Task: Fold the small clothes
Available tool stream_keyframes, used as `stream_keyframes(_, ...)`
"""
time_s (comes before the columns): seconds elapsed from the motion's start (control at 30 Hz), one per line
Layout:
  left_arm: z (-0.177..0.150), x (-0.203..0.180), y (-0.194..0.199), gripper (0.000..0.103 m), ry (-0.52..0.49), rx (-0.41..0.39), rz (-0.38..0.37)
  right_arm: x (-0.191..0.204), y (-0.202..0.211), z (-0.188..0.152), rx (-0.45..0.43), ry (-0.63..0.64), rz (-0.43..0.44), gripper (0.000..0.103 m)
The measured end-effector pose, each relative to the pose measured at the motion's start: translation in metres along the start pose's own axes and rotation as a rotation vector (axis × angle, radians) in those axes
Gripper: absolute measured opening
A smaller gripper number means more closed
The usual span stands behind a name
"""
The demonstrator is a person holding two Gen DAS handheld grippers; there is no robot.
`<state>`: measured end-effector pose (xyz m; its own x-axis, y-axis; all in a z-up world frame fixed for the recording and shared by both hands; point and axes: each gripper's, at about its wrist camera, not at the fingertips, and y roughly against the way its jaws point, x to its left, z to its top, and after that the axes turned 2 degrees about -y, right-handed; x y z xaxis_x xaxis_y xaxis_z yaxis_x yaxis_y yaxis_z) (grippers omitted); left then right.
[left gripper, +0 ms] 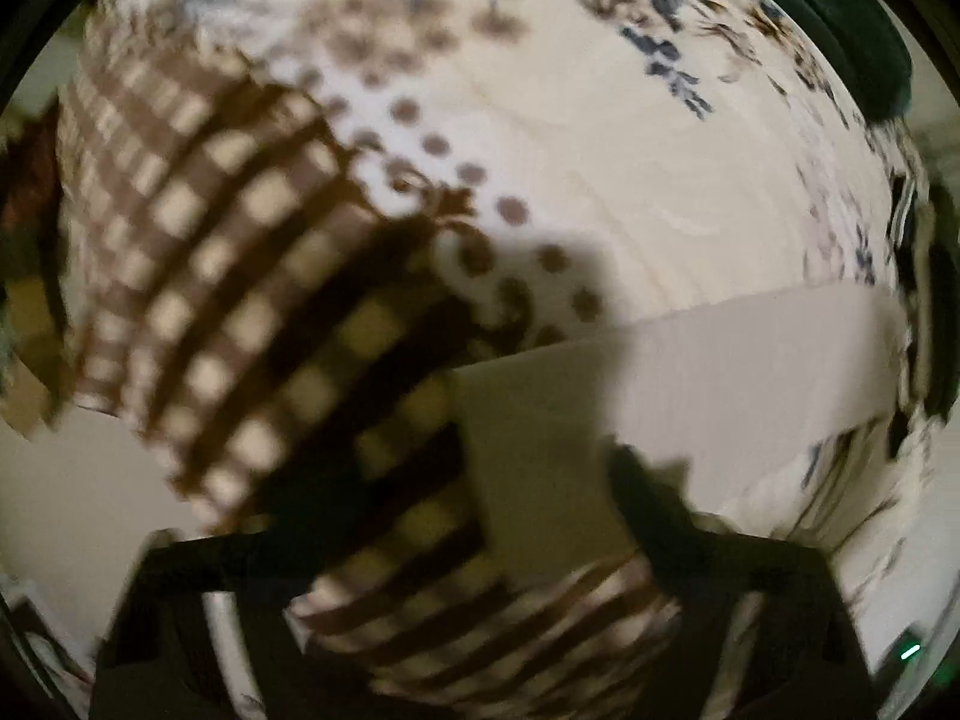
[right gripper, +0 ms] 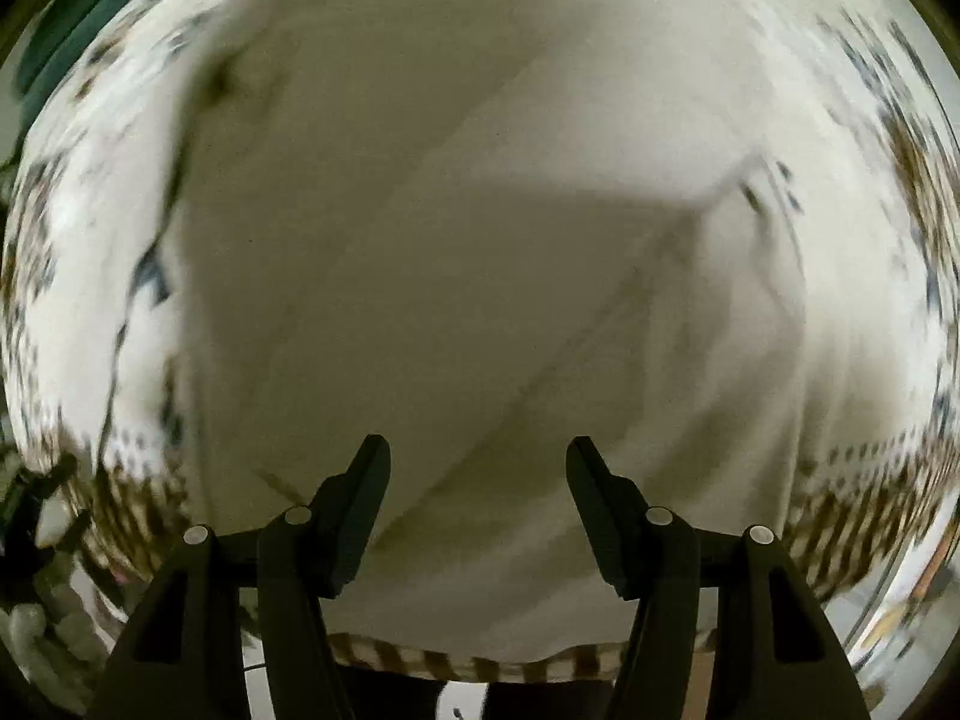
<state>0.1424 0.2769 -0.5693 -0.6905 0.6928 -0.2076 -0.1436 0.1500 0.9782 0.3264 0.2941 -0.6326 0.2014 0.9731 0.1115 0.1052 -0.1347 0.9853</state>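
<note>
A white garment (right gripper: 480, 240) lies spread on a patterned tablecloth (right gripper: 78, 252) and fills most of the right wrist view. My right gripper (right gripper: 477, 450) is open and empty, its fingers just above the garment's near part. In the left wrist view the garment's edge (left gripper: 750, 354) runs as a white band across the right side. My left gripper (left gripper: 480, 468) is open over the garment's corner and the brown checked border of the cloth (left gripper: 240, 276). Both views are blurred by motion.
The tablecloth has a cream centre (left gripper: 600, 138) with brown dots, blue flowers and a checked border. A dark green object (left gripper: 852, 30) lies at the far right edge. The table's front edge (right gripper: 480, 669) runs just below the right gripper.
</note>
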Motion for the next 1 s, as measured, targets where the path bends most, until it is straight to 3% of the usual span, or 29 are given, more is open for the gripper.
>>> stream_keyframes(0.03, 0.001, -0.004, -0.003, 0.052, 0.004, -0.011, 0.015, -0.010, -0.002, 0.001, 0.007, -0.028, 0.006, 0.063)
stream_keyframes(0.1, 0.000, -0.017, 0.002, 0.004, -0.019, -0.064, 0.057, -0.033, -0.004, 0.002, 0.020, -0.081, 0.008, 0.063)
stream_keyframes(0.13, -0.003, -0.025, 0.008, 0.002, -0.046, -0.095, 0.091, -0.041, -0.005, 0.003, 0.021, -0.094, 0.004, 0.063)
stream_keyframes(0.27, -0.034, -0.068, 0.051, 0.001, -0.209, -0.264, 0.191, -0.079, -0.001, -0.003, 0.016, -0.123, 0.008, 0.063)
stream_keyframes(0.37, -0.061, -0.096, 0.077, 0.001, -0.312, -0.339, 0.200, -0.117, 0.004, -0.001, 0.025, -0.128, 0.037, 0.063)
stream_keyframes(0.5, -0.115, -0.166, 0.109, 0.001, -0.568, -0.397, 0.133, -0.170, 0.021, -0.024, 0.012, -0.133, 0.071, 0.063)
stream_keyframes(0.57, -0.149, -0.201, 0.110, 0.001, -0.692, -0.383, 0.091, -0.201, 0.031, -0.032, 0.011, -0.142, 0.076, 0.063)
stream_keyframes(0.67, -0.216, -0.252, 0.097, 0.002, -0.862, -0.290, -0.015, -0.257, 0.048, -0.045, -0.008, -0.171, 0.080, 0.063)
stream_keyframes(0.8, -0.287, -0.299, 0.069, 0.002, -1.017, -0.202, -0.077, -0.343, 0.072, -0.045, -0.027, -0.239, 0.067, 0.063)
stream_keyframes(1.0, -0.344, -0.330, 0.027, 0.006, -1.167, -0.124, -0.064, -0.478, 0.089, -0.060, -0.011, -0.315, 0.077, 0.063)
